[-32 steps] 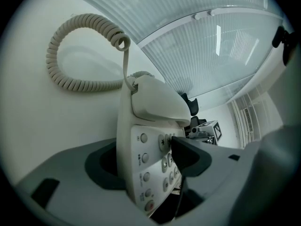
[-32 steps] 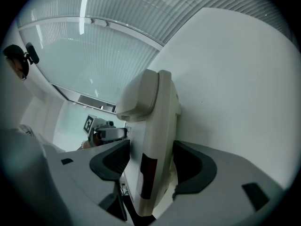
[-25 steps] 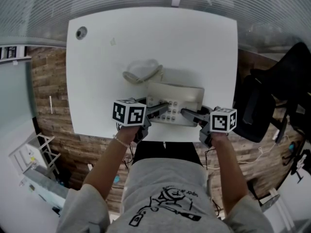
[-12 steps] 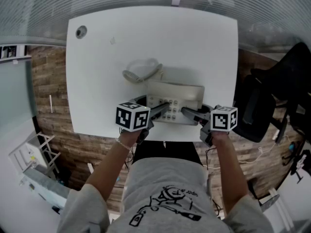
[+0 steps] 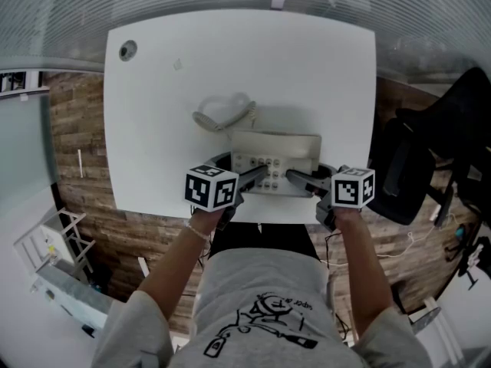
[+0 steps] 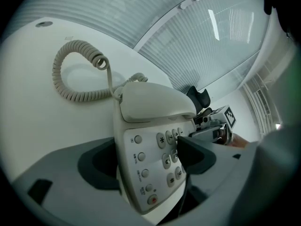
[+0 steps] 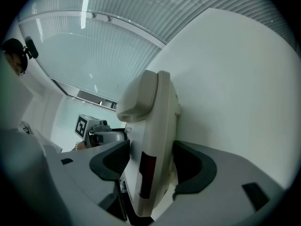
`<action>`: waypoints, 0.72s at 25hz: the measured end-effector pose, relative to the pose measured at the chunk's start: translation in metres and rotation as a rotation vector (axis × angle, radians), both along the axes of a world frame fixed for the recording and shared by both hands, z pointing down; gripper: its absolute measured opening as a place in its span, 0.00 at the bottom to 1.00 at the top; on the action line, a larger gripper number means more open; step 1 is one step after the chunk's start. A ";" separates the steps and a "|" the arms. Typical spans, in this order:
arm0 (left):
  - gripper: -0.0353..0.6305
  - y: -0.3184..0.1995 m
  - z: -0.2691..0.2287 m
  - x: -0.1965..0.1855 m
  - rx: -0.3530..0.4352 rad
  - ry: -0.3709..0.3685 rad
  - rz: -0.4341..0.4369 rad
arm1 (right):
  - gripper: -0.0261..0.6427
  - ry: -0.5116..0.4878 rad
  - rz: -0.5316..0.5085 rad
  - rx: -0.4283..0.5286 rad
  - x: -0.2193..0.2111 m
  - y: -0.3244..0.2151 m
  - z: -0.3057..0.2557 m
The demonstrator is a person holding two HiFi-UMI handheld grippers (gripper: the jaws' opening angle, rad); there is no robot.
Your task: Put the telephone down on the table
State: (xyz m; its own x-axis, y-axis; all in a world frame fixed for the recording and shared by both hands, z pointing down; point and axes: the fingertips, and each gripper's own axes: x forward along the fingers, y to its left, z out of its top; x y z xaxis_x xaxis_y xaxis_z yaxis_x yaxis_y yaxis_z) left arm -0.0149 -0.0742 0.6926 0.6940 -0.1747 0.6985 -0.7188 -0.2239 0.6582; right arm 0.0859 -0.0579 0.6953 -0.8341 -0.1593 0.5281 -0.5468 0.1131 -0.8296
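Note:
A beige desk telephone lies on the white table near its front edge, handset in the cradle. Its coiled cord loops behind it to the left. My left gripper reaches over the phone's left end. In the left gripper view its jaws are opening; the keypad sits between them, one jaw above the keys, the other off the left edge. My right gripper is at the phone's right end. In the right gripper view both pads sit against the phone's side.
A black office chair stands to the right of the table. A round cable hole is at the table's far left corner. Wood flooring shows along the left and front edges. A ribbed glass wall runs behind the table.
The left gripper's marker cube has shifted a little right and rolled, and its jaws have spread off the phone. The right gripper and the phone have stayed put.

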 end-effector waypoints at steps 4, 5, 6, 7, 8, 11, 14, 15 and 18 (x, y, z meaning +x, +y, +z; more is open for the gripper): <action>0.60 -0.001 0.002 0.000 0.009 -0.005 -0.005 | 0.49 0.008 0.003 0.000 0.000 0.000 0.001; 0.61 -0.001 0.002 0.000 0.011 -0.008 -0.002 | 0.49 0.012 0.004 -0.001 -0.001 0.000 0.001; 0.61 -0.001 0.002 -0.001 0.013 -0.012 0.002 | 0.49 0.018 0.003 -0.003 -0.001 0.000 0.001; 0.61 -0.001 0.002 -0.001 0.016 -0.017 0.005 | 0.49 0.025 0.001 -0.005 -0.002 0.000 0.001; 0.61 -0.001 0.002 -0.001 0.017 -0.021 0.007 | 0.49 0.035 -0.002 -0.006 -0.003 0.001 0.000; 0.62 0.003 0.003 -0.001 0.015 -0.033 0.012 | 0.50 0.071 -0.016 -0.001 -0.003 0.005 0.001; 0.62 0.003 0.003 -0.001 0.012 -0.042 0.018 | 0.51 0.105 -0.029 0.004 -0.003 0.006 0.001; 0.62 0.002 0.003 -0.001 0.012 -0.045 0.022 | 0.51 0.115 -0.034 0.006 -0.003 0.006 0.002; 0.63 0.004 0.004 -0.002 0.008 -0.053 0.032 | 0.51 0.149 -0.059 0.009 -0.003 0.007 0.001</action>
